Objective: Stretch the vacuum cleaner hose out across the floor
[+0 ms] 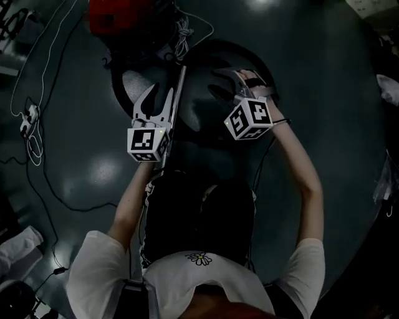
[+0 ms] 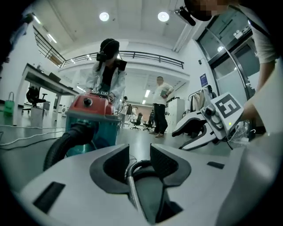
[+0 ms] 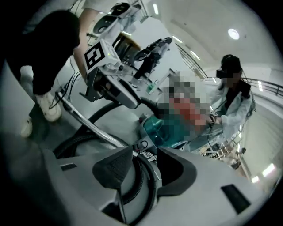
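The hose (image 3: 138, 185) is lying coiled on the floor (image 1: 312, 124) right by the vacuum cleaner (image 1: 121, 19), with its metal wand (image 1: 177, 99) laid across the loop. The left gripper (image 2: 139, 148) is held half open around the wand and the right gripper (image 3: 145, 154) wide open over the hose, nothing pinched yet. Probably best if both are closed squarely first, then the wand end is drawn away from the cleaner so no kinks get pulled in.

Person wears a white short-sleeved T-shirt (image 1: 100, 268) with a small daisy print (image 1: 199, 258) at the back of the neck, and dark clothing (image 1: 199, 215) below. There is a dark band (image 1: 282, 121) on the right wrist. Left gripper (image 1: 159, 93) and right gripper (image 1: 240, 84) have pale grey jaws and black textured pads. Each carries a white cube (image 1: 148, 142) with black square markers.
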{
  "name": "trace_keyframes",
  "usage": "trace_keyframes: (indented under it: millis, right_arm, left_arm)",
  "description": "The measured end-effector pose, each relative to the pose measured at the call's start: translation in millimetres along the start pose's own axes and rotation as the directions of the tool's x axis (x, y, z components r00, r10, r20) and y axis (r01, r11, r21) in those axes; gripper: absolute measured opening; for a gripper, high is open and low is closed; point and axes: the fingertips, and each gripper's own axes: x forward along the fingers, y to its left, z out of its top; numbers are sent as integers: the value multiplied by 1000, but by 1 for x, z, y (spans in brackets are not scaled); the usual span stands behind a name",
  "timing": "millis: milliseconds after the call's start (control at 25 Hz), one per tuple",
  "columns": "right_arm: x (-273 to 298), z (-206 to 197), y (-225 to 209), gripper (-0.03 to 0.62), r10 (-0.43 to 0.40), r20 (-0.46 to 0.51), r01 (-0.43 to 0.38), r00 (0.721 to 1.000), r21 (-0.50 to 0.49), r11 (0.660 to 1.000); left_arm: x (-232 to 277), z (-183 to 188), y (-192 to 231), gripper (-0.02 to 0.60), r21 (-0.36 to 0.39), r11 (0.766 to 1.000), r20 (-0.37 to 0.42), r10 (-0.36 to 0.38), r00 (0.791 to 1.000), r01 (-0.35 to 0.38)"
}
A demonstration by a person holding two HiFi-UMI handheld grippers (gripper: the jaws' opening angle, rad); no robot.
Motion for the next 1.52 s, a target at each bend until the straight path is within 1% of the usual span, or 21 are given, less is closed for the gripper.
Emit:
trace_keyframes:
  millis: [120,200,280,480,600,680,760,800,880,920,1000,1040,1120,1160,1200,1240,1320,1360,1400,1440,1520]
  right_arm:
    - [62,-11,45,158,68,-14,-69,998,-197,978]
    - [98,-13,74,158,120,-37,-126,992,-325,937]
    - [128,-17,97,158,156,-61,-167,986,-419,892]
    - [177,-34,125,158,221,-102,-242,970,-513,824]
    - [194,-42,135,158,244,-123,-269,962,-585,765]
    - [205,-44,139,158,257,-118,-272,959,-640,719]
    - [212,-42,141,158,266,-101,-257,959,-708,658]
    - [215,-35,139,158,255,-58,-212,965,-743,635]
    - [222,-14,136,156,202,77,-63,976,-794,605]
    - [225,-17,140,156,202,70,-59,977,-820,569]
    - [228,-42,154,158,238,-76,-182,968,-867,464]
    - [228,-47,156,158,244,-107,-208,964,-876,435]
    - [225,-46,156,158,241,-109,-202,964,-890,408]
    - [223,-44,156,158,237,-100,-192,966,-894,404]
    - [222,-41,158,158,239,-83,-179,967,-892,414]
    - [224,-37,161,158,250,-55,-165,967,-880,445]
    - [235,-26,168,158,269,31,-125,963,-829,546]
    - [243,-20,169,158,257,74,-97,964,-800,592]
    - [249,-14,166,158,229,108,-61,967,-779,624]
    - [253,-9,161,158,199,126,-31,972,-768,640]
    - [252,-2,152,158,155,141,8,978,-763,647]
  left_arm:
    - [2,-45,18,129,-35,999,37,20,999,-19]
    - [1,-68,26,129,-30,999,29,22,999,-21]
    - [0,-88,32,129,-40,999,18,32,999,-31]
    - [5,-101,32,129,-64,997,21,42,999,-40]
    - [5,-107,33,129,-96,994,23,47,999,-44]
    - [6,-108,35,129,-111,993,29,47,998,-44]
    - [9,-110,38,129,-127,991,31,49,998,-45]
    - [10,-113,40,129,-139,989,31,52,998,-48]
    - [12,-118,42,129,-162,985,32,57,998,-51]
    - [13,-120,42,129,-166,985,32,56,998,-50]
    - [14,-122,40,129,-159,986,27,52,998,-47]
    - [14,-123,39,129,-156,987,24,50,998,-46]
    - [14,-122,37,129,-162,986,25,51,998,-46]
    - [14,-120,37,129,-167,985,31,53,998,-47]
    - [14,-118,38,129,-172,984,39,57,998,-49]
    - [13,-117,39,129,-176,983,44,61,997,-52]
    - [12,-118,41,129,-182,982,43,67,997,-58]
    - [11,-118,42,129,-182,981,44,70,997,-61]
    - [11,-115,43,129,-177,982,48,73,996,-63]
    - [10,-110,44,129,-168,984,57,77,995,-67]
    - [5,-100,47,129,-173,982,75,88,993,-74]
